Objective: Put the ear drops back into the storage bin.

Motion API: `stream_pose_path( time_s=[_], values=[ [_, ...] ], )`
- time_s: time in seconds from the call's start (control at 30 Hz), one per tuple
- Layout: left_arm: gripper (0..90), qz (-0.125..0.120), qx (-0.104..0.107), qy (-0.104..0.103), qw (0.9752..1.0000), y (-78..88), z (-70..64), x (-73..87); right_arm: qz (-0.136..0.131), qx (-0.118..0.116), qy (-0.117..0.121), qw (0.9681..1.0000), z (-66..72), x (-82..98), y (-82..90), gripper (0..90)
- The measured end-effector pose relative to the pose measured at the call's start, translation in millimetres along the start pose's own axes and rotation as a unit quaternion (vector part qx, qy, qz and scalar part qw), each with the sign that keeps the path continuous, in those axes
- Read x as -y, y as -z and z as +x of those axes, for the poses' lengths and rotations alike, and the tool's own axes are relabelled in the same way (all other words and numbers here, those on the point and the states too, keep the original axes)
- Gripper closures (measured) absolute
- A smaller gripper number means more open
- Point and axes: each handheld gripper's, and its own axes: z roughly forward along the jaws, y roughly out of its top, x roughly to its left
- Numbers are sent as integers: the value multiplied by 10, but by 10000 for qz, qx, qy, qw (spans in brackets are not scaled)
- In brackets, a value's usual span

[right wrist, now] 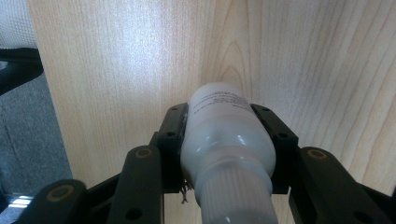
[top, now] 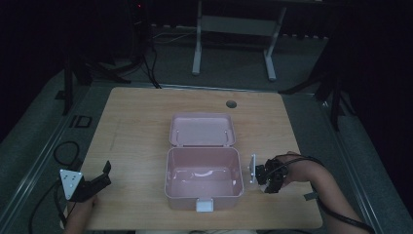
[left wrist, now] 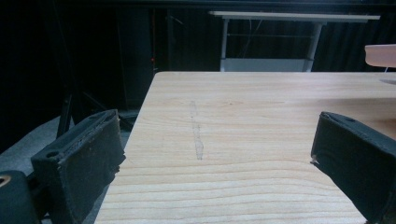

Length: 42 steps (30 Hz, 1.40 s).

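Note:
A white plastic bottle [right wrist: 227,135] with a ribbed cap and printed label sits between the jaws of my right gripper [right wrist: 227,122], which is shut on its body above the wooden table, near the table's edge. In the high view my right gripper [top: 269,182] hovers just right of an open pink box [top: 168,171]. The box's lid [top: 202,129] lies folded back and its inside looks empty. My left gripper [top: 106,174] rests at the table's front left corner, open. In the left gripper view its jaws [left wrist: 217,154] stand wide apart with bare wood between them.
The wooden table [top: 136,126] has a round cable hole [top: 231,104] at the back. A white latch [top: 204,205] sticks out from the box's front. The pink box's corner [left wrist: 380,55] peeks in at the far right. A white desk frame [top: 234,29] stands behind, on the grey floor.

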Motion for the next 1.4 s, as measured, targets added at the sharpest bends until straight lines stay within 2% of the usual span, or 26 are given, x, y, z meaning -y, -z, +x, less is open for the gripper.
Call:
stream_pose_path(
  time_s=[0.23,0.53,0.9,1.4],
  values=[
    [24,0,-1,-9,10000,1,-2,0,18,-10,-30,10000,8,0,76,593],
    [23,-2,-8,-9,10000,1,-3,1,-84,60,-35,9999,17,-49,279,593],
    [23,-13,-16,-8,10000,1,-4,1,-181,211,-62,9996,30,-84,585,592],
    [23,-20,-25,-2,10000,1,-4,1,-175,423,-70,9989,54,-131,970,593]
  ],
)
